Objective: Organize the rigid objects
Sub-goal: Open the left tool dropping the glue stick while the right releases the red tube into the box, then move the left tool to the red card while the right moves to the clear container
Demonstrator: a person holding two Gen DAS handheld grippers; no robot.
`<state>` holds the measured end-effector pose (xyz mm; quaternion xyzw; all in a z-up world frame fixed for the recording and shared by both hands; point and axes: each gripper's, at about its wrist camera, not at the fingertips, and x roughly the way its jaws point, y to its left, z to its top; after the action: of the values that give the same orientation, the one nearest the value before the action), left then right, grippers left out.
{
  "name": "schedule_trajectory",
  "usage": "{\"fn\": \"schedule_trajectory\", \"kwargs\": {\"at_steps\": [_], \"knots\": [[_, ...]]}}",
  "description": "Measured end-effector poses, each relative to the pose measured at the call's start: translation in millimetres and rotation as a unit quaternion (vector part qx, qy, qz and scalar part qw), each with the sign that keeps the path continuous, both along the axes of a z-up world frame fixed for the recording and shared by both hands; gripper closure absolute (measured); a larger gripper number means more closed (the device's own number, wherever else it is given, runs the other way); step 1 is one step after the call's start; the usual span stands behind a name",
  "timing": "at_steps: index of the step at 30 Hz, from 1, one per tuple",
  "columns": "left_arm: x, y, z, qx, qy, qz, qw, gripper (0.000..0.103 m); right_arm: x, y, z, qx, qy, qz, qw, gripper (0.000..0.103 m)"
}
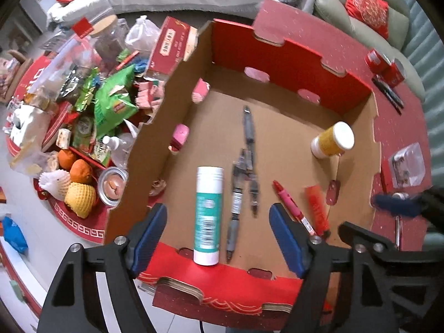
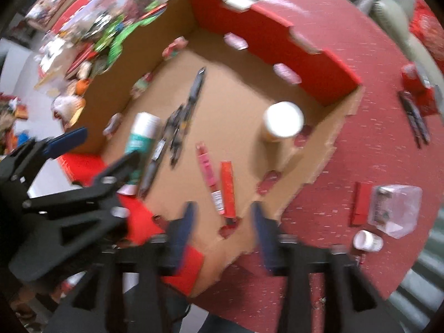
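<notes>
Teal glue stick (image 1: 208, 216) lies flat in box (image 1: 277, 52), white cap farthest from camera.

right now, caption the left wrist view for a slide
Open left gripper above a cardboard box holding a glue stick and pens.

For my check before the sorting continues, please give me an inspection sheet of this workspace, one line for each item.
Surface: red speckled tabletop carrying an open cardboard box.
Job's things: in the box, a teal-label tube lying flat, grey pens, a red pen, a red stick, an upright yellow bottle; outside it, a small white bottle, a clear bag, dark pens.
Clutter: snack packets and fruit beside the box.
Grippers: left gripper and right gripper both above the box, jaws open, nothing between them.
Cables: nothing seen.
Surroundings: sofa with red cushion.
</notes>
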<state>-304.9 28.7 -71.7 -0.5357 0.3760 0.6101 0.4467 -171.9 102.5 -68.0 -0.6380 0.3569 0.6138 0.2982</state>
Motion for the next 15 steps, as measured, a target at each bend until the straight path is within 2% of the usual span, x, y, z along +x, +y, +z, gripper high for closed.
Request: {"fn": "schedule_trajectory", "kwargs": {"at_steps": [1,3,6,11,15], "knots": [[-4.0,-1.1,1.3,0.004,-0.01,0.009,0.9999,0.023,4.4,2.0,4.0,0.007,0.004,-0.008,1.0,0.012],[-8.3,-1.9,4.8,0.008,-0.025,0.022,0.9994,0.023,15.5,5.2,15.8,0.016,0.024,-0.03,0.999,0.011],[-4.6,-0.9,12.1,0.011,-0.025,0.025,0.9993,0.023,34.0,5.4,27.6,0.025,0.034,-0.05,0.998,0.011],[30.1,6.3,23.8,0.009,-0.023,-0.028,0.9993,0.023,90.6,-6.5,25.9,0.018,0.031,-0.116,0.993,0.011],[76.3,11.2,31.5,0.01,-0.032,-0.09,0.9954,0.022,162.0,-29.9,6.7,-0.011,0.013,-0.203,0.979,0.011]]}}
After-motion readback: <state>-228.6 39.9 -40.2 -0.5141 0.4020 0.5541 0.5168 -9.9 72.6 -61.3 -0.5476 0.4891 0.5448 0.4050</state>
